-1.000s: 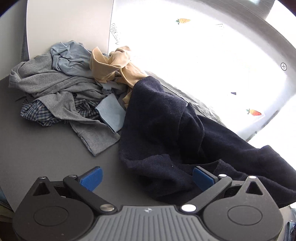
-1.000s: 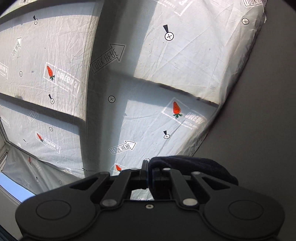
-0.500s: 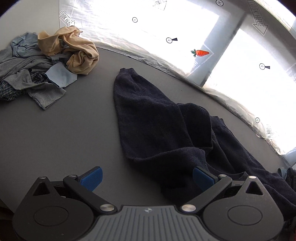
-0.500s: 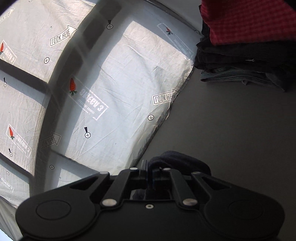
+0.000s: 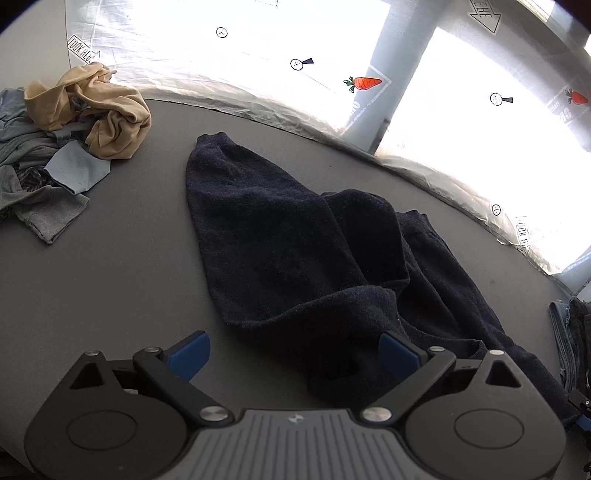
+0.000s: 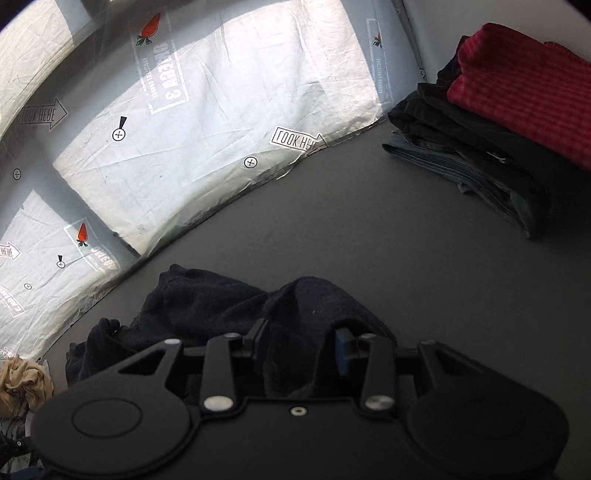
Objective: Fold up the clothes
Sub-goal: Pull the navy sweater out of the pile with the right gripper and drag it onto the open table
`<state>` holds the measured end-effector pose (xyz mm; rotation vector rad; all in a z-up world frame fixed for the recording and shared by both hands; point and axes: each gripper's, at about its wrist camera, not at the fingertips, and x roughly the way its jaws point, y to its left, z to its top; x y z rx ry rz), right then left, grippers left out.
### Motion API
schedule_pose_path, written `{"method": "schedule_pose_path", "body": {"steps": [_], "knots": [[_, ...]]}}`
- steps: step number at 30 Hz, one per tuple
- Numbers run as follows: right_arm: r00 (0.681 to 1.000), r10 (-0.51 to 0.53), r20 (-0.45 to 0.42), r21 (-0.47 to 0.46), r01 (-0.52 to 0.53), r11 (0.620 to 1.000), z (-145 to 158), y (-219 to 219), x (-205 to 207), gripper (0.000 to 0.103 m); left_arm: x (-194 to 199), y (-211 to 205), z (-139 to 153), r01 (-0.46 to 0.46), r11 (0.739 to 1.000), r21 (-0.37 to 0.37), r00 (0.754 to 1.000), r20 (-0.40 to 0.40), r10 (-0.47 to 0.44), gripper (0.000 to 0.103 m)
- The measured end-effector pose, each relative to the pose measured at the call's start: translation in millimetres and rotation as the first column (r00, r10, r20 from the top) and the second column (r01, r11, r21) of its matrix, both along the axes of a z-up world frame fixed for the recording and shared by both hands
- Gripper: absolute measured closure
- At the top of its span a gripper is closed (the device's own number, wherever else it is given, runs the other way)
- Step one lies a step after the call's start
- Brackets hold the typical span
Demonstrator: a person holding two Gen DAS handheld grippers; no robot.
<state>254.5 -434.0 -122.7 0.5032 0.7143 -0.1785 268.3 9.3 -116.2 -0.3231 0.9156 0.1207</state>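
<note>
Only right wrist view shows folded stack (image 6: 491,122); left, unfolded pile (image 5: 62,147).

Arrow labels: "LOOK HERE", printed mirrored inside arrow outlines on the white sheet (image 6: 207,122) behind the table, one arrow (image 6: 297,139) near the sheet's lower edge.
Stamp box (image 6: 162,85): mirrored lettering ending in "3", below a carrot picture; smaller line unreadable.
Left view: arrow label (image 5: 484,16) partly legible, mirrored.

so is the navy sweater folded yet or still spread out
Not folded. The navy sweater lies rumpled on the table, one part flopped over another, no neat edges. The folded stack sits apart.
</note>
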Motion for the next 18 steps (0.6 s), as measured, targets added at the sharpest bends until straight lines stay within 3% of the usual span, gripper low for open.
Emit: {"method": "schedule_pose_path", "body": {"steps": [7,12,18], "knots": [[0.999,-0.051,0.015,-0.162,0.053,0.985,15,23,24,0.06,29,0,6,0.086,0.996,0.025,0.996,0.033,-0.086,0.01],[0.997,-0.05,-0.06,-0.147,0.041,0.988,4,26,38,0.057,44,-6,-6,0.13,0.991,0.038,0.991,-0.018,-0.13,0.01],[0.991,-0.087,-0.101,-0.241,0.06,0.969,7,23,40,0.057,50,-7,-24,0.116,0.993,0.009,0.99,-0.079,-0.115,0.01]]}}
